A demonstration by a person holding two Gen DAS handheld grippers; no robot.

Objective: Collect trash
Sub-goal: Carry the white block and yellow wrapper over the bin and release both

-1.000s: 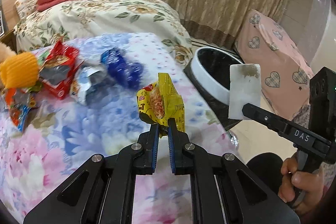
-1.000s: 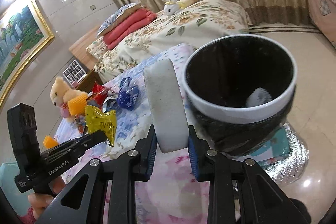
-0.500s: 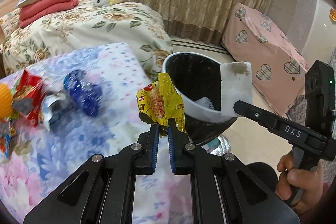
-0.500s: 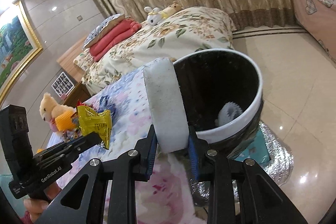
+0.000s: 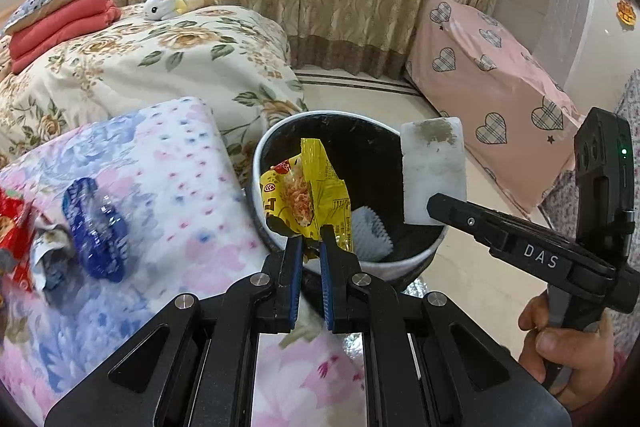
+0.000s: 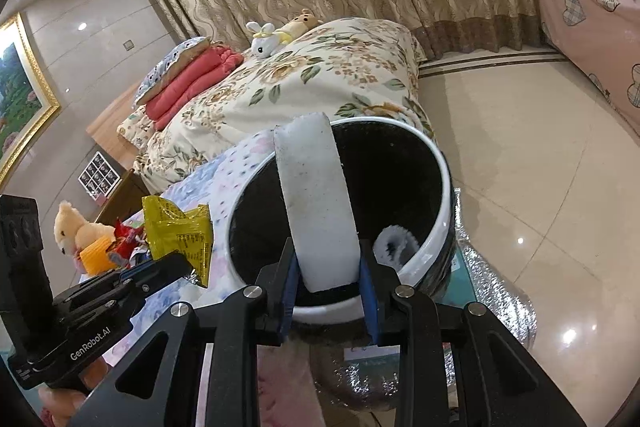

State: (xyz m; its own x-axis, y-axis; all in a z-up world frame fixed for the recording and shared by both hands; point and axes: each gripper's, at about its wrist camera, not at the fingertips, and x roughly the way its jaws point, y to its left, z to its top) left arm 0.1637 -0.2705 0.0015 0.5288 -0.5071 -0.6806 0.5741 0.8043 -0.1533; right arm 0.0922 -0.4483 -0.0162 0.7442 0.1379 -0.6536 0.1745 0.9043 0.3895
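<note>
My left gripper (image 5: 309, 247) is shut on a yellow snack wrapper (image 5: 306, 199), which hangs over the near rim of the black bin with a white rim (image 5: 262, 155). My right gripper (image 6: 327, 267) is shut on a white foam block (image 6: 316, 203), stained at its top, and holds it upright over the bin (image 6: 440, 163) mouth. In the left wrist view the foam block (image 5: 434, 171) and the right gripper (image 5: 436, 205) come in from the right. The yellow wrapper (image 6: 178, 227) and left gripper (image 6: 186, 267) show at lower left in the right wrist view. A white ridged piece (image 5: 372, 231) lies inside the bin.
On the floral cloth lie a crumpled blue wrapper (image 5: 96, 231) and red wrappers (image 5: 12, 231). A teddy bear (image 6: 76, 227) and an orange cup (image 6: 94, 257) stand further back. A bed (image 5: 140, 67), a pink heart-print cover (image 5: 488, 95) and shiny tile floor (image 6: 520, 155) surround the bin.
Both grippers have carried their loads sideways toward the bin. The yellow wrapper now hangs over its rim and the foam block over its mouth; the cloth's trash has slid left.
</note>
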